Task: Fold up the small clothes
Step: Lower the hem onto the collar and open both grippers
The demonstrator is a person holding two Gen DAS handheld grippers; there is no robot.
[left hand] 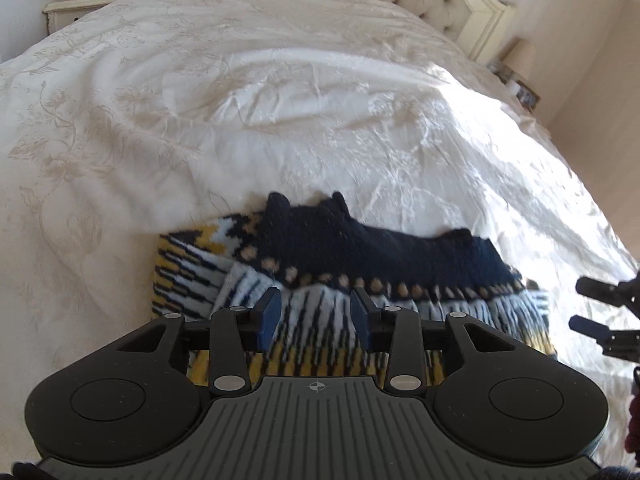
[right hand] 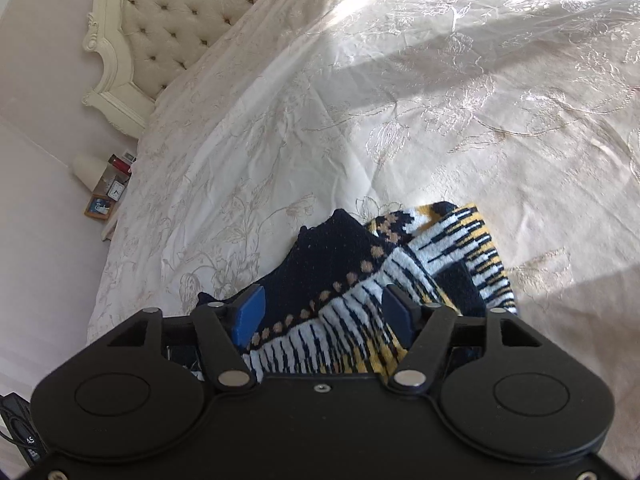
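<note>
Now knit garment under both hand-held grippers, jaws apart, empty.

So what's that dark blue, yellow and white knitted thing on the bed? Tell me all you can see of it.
The dark blue, yellow and white knitted garment looks like soft wool: a plain navy part, a row of tan dots, then black-and-white dashes and yellow bands. It lies crumpled and partly folded over itself on the cream embroidered bedspread. The left gripper and right gripper hover open over it; whether either touches it is unclear.
</note>
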